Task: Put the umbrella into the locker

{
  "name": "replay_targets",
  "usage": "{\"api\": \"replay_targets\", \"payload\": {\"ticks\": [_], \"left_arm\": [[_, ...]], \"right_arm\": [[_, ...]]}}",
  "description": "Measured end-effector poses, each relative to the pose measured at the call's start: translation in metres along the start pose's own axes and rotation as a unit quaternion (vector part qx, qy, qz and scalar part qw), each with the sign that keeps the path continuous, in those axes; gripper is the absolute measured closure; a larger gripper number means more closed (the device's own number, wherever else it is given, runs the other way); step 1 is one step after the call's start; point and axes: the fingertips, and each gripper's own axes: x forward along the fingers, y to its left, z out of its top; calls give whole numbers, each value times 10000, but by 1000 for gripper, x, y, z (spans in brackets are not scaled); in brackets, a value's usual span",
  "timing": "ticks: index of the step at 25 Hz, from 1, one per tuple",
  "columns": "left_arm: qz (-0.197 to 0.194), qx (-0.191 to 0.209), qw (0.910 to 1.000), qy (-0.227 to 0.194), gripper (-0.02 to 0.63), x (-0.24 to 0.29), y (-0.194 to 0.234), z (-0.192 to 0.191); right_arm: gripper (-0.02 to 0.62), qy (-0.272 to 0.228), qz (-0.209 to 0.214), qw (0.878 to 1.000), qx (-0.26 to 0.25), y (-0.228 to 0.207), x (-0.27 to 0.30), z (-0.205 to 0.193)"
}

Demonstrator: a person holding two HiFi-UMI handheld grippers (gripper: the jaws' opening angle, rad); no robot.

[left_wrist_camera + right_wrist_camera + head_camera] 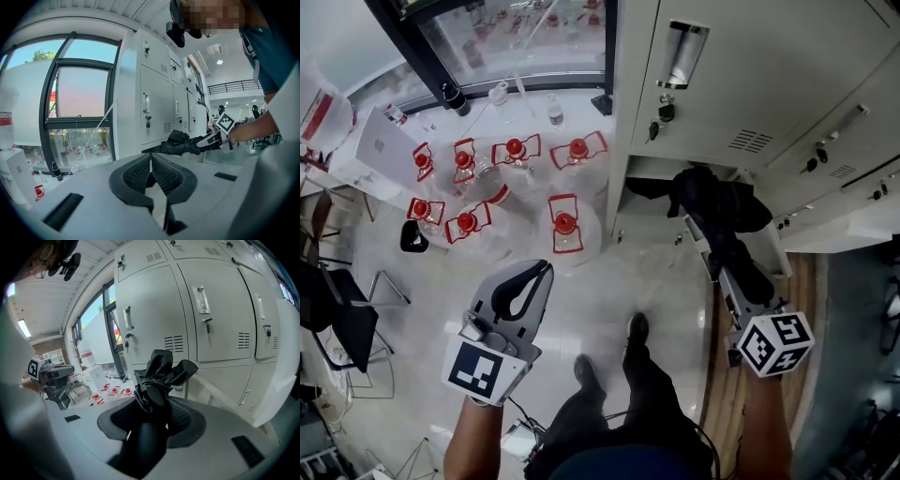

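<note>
My right gripper point(151, 420) is clamped on the folded black umbrella point(717, 211), which points to the low open compartment point(649, 178) of the white locker point(741, 75); its loose cloth end is at the mouth, and I cannot tell if it has already passed the edge. My left gripper point(151, 159) has its jaws together on nothing. The risk I see is that the loose folds catch on the frame of the opening and the umbrella twists or slips in the grip. The opening is low and narrow, with locker fronts close on both sides. At the left, the floor point(666, 281) is bare, and the water bottles point(565, 225) stand well apart
</note>
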Motion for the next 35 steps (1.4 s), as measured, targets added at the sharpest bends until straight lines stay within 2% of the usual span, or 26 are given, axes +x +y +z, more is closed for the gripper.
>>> {"api": "replay_targets", "payload": {"ticks": [26,32,35], "left_arm": [[209,-379,9980,466,574,67,30,-89],[286,-375,9983,338,574,83,37,-97],[324,-467,9974,442,574,85,41,-108]], "right_arm": [[405,116,28,9997,-203,-39,155,-41],[405,218,-46,9996,-175,-52,194,-57],[405,221,-80,9995,-228,-54,211,-64]]}}
